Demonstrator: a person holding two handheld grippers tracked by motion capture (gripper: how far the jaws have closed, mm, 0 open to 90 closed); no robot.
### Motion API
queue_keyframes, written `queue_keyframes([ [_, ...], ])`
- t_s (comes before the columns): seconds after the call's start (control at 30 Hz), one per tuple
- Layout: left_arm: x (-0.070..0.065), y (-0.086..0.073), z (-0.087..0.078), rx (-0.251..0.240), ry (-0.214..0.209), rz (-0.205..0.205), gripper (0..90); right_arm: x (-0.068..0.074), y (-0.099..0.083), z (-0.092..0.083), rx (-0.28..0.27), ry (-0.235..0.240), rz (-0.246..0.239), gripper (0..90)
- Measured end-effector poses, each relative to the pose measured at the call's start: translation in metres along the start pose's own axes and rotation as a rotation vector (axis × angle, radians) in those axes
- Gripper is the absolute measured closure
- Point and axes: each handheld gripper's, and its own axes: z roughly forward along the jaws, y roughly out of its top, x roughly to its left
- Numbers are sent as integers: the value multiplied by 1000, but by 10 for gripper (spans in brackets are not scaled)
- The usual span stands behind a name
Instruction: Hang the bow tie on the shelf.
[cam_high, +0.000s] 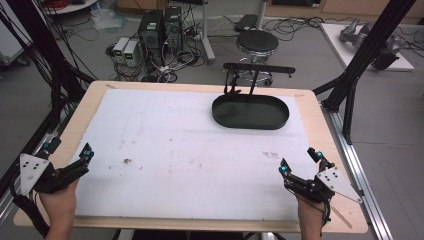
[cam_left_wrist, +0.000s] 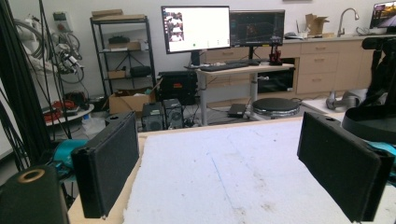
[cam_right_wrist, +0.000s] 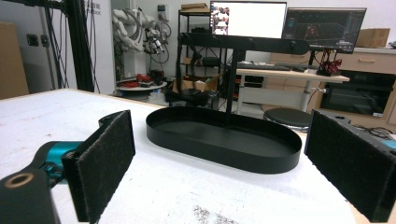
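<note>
A: Surface? 
B: White-covered counter (cam_high: 165, 150); black oval tray (cam_high: 250, 111) far right, long axis left-right.

A: Grippers? 
B: Left gripper (cam_high: 66, 163) and right gripper (cam_high: 300, 161) spread, empty, near edge. Right is nearer the tray.

You have even, bright indoor light with soft shadows. The white surface (cam_high: 175, 145) reads pale with no harsh glare. The monitor (cam_right_wrist: 247, 18) blows out white. All pictures are soft and low-resolution; near claw pads (cam_left_wrist: 109, 168) blur slightly.
</note>
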Motion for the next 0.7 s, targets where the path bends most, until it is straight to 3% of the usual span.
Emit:
queue_keyframes([
  [0.7, 0, -3, 3, 18, -11, 6, 132, -1, 1, -1, -1, -7, 3, 77],
])
